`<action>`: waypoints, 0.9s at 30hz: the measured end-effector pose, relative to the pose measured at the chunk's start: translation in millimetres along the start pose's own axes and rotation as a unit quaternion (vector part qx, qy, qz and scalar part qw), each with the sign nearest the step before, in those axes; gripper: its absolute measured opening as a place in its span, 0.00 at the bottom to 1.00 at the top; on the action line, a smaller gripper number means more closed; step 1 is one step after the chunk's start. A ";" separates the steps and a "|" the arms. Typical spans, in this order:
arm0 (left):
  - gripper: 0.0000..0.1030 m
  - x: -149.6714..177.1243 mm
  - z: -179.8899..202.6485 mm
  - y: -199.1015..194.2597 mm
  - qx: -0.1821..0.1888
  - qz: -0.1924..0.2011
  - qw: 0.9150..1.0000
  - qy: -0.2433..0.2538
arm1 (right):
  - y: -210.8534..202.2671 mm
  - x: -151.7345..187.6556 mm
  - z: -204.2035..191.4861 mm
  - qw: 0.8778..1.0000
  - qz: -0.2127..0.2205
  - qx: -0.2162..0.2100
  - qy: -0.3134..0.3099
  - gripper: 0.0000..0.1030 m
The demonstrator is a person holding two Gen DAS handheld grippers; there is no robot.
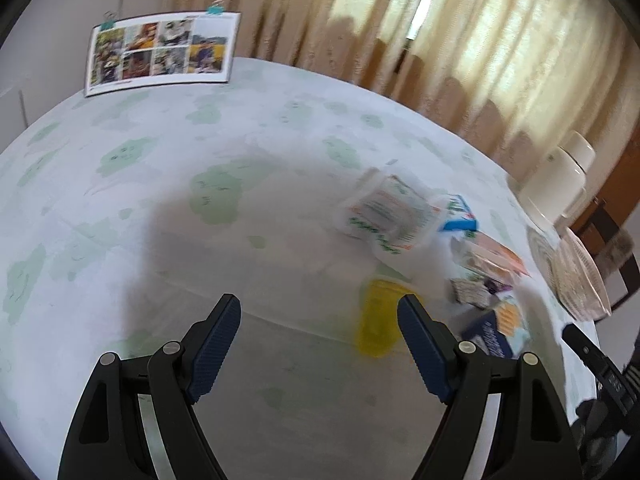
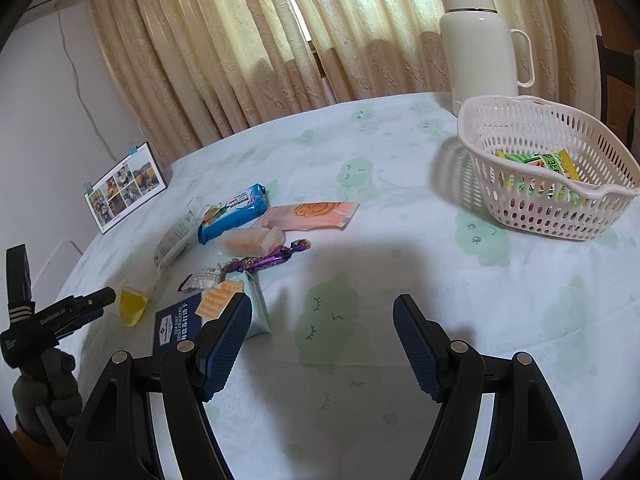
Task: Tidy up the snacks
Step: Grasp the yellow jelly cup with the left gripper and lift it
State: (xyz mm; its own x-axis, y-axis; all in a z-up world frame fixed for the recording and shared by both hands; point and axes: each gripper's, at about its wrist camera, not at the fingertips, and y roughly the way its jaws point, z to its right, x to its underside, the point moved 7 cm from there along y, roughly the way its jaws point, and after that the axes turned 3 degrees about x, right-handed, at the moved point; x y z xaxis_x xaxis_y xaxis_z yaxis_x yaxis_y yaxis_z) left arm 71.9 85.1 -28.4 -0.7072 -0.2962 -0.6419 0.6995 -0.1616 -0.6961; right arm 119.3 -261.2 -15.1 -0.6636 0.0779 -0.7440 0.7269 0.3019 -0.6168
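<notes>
- Hovering above the bench (image 2: 360,152): right gripper (image 2: 322,340), fingers wide, nothing between them, only tablecloth below.
- Left gripper (image 1: 320,338): fingers wide, empty; view blurred. A yellow jelly cup (image 1: 378,320) lies on the cloth just beyond its right finger, not between the pads. From the right wrist view this gripper (image 2: 96,300) shows at the far left, held by a gloved hand (image 2: 48,392), tip just beside the jelly cup (image 2: 132,306).
- Snacks lie loose in a cluster left of centre: blue packet (image 2: 234,212), pink packet (image 2: 312,214), clear wafer pack (image 2: 252,240), purple candy (image 2: 268,258), silver wrapper (image 2: 202,278), navy cracker pack (image 2: 180,322), white pouch (image 2: 176,240).
- Basket (image 2: 520,116), white and perforated, stands at the right, well apart from the cluster; a green-yellow packet (image 2: 540,160) lies inside.
- Thermos (image 2: 476,40) stands behind the basket.
- Photo card (image 2: 124,186) stands at the far left edge, near the wall.
</notes>
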 end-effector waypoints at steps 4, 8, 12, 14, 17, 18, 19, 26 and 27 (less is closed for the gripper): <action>0.76 3.0 23.1 2.1 0.017 -0.003 0.999 0.036 | -0.2 0.2 0.4 1.000 0.000 0.000 0.000 0.72; 0.60 6.8 38.2 14.7 0.014 -0.018 0.997 0.069 | -0.3 0.4 0.7 1.000 0.000 0.000 0.000 0.72; 0.41 9.5 43.8 31.9 0.017 -0.049 0.996 0.078 | 0.2 -0.4 -0.3 1.000 0.000 0.000 0.000 0.72; 0.38 9.9 45.3 36.5 0.019 -0.057 0.995 0.079 | 0.5 -0.4 -0.3 1.000 -0.001 0.000 0.000 0.72; 0.37 8.2 47.0 38.1 0.023 -0.059 0.995 0.079 | 0.9 -0.4 -0.4 1.000 -0.001 0.000 0.000 0.72; 0.31 7.8 47.7 38.6 0.026 -0.060 0.995 0.079 | 1.0 -0.4 -0.4 1.000 -0.001 0.000 0.000 0.72; 0.29 7.6 48.0 38.8 0.026 -0.059 0.995 0.080 | 0.8 0.4 0.5 1.000 -0.001 0.000 -0.001 0.72; 0.29 4.2 50.0 20.0 0.046 -0.007 0.996 0.080 | 1.3 2.1 -0.6 1.000 -0.004 0.001 -0.002 0.72; 0.29 3.4 49.5 17.2 0.049 0.000 0.996 0.079 | 1.8 3.5 -1.7 1.000 -0.008 0.000 -0.003 0.72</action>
State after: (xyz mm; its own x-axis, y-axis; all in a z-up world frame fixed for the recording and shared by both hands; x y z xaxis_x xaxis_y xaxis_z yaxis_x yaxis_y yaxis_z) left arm 86.5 34.7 -26.6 -0.7096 -0.1459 -0.6894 0.7003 -0.2543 -0.6670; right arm 118.0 -258.8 -18.4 -0.6740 0.0664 -0.7358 0.7163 0.3025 -0.6289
